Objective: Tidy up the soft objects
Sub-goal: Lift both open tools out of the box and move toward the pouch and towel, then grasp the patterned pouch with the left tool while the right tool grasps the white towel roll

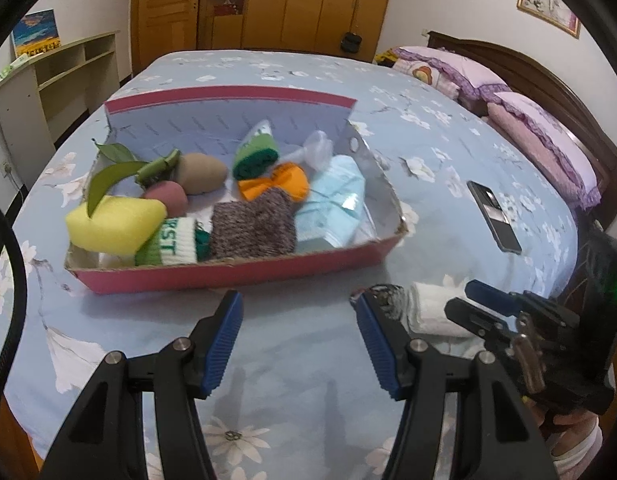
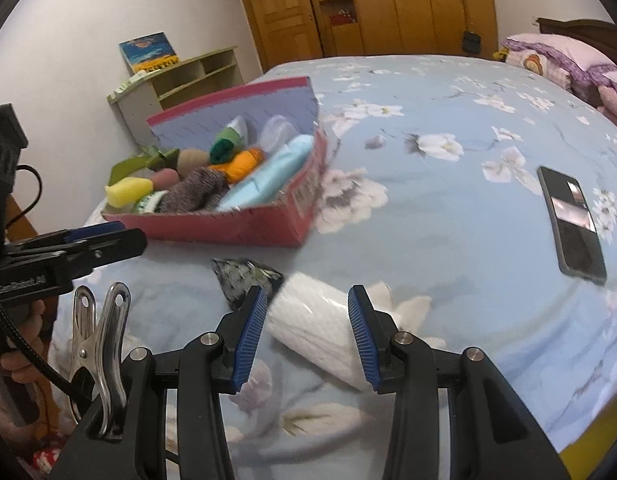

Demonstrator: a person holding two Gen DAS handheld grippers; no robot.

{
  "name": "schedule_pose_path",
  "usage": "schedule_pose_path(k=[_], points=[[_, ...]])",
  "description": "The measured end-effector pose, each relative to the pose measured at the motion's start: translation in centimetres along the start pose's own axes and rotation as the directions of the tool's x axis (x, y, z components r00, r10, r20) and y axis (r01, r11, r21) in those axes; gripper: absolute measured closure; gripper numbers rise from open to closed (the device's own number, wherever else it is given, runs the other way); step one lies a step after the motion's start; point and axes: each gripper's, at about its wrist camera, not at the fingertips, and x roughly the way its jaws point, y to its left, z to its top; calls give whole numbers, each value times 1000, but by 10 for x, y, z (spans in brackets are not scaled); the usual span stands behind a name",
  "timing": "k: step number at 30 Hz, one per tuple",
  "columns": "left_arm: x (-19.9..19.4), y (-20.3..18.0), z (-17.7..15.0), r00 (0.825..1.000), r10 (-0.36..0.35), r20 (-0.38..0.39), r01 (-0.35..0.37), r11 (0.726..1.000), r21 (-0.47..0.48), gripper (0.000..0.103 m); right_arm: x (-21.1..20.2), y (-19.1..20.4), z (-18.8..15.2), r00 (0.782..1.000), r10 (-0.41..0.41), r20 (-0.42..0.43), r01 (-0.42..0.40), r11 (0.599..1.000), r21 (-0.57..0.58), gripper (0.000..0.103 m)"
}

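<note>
Right gripper (image 2: 304,336) astride white roll (image 2: 308,328)

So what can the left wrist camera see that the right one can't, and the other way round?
Only the left view shows the left gripper head-on, open over bare bedspread, the "RST" lettering on a green-and-white sock in the box, and a framed picture on the wall. Only the right view shows the right gripper open around the white roll, and a metal clip on its mount. Both show the red box of soft things, the roll, the dark patterned cloth, the phone, the pillows and the wardrobe.
</note>
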Motion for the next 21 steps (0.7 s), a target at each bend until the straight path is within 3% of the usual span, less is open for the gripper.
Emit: schedule_pose_path(k=[12, 21], points=[[27, -33, -9, 997, -66, -51, 69, 996, 62, 41, 2, -23, -13, 999, -48, 3, 47, 996, 82, 55], [45, -46, -9, 994, -89, -64, 94, 991, 92, 41, 1, -38, -19, 999, -36, 12, 33, 985, 168, 55]])
